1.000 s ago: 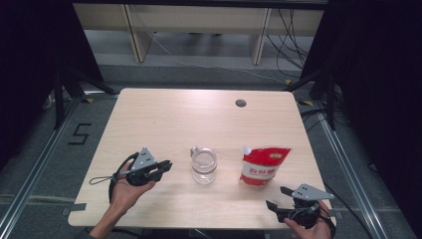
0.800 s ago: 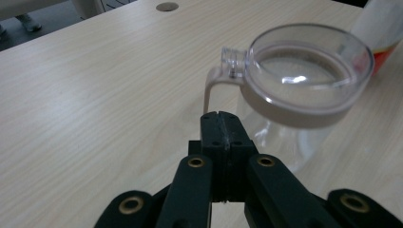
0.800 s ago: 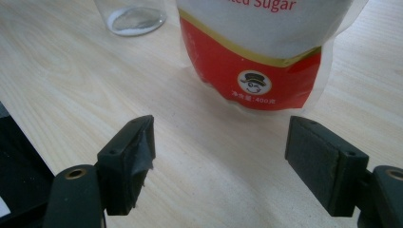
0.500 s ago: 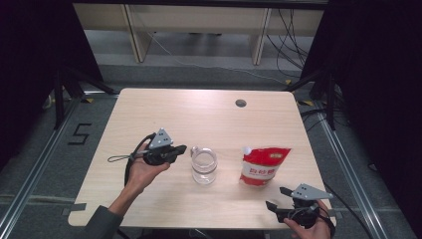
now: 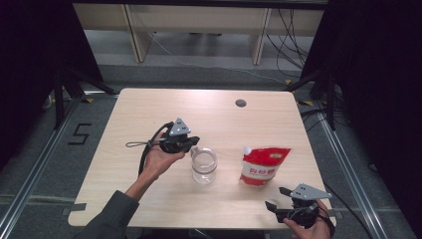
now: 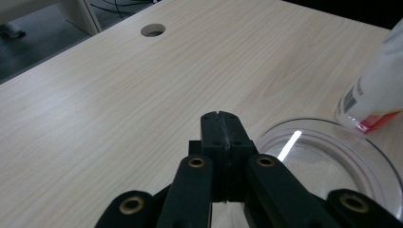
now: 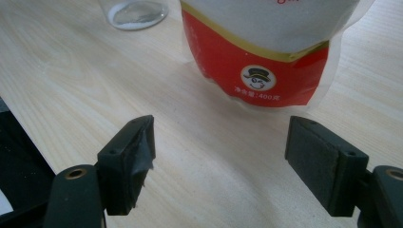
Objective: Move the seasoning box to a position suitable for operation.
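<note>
Two grippers in play: left gripper [image 5: 191, 143] with jaws pressed together on nothing, poised beside the clear glass jar [image 5: 204, 166] mid-surface; right gripper [image 5: 274, 199] spread wide at the near right corner, facing the red-and-white stand-up pouch [image 5: 262, 167]. Approach step, I'd judge; next, grasping the pouch.

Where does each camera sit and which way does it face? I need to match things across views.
High view: above the table, looking down; both forearms, left gripper, right gripper.
Left gripper view: over shut jaws, at the jar.
Right gripper view: between open jaws, at the pouch.
Shared: jar, pouch.
</note>
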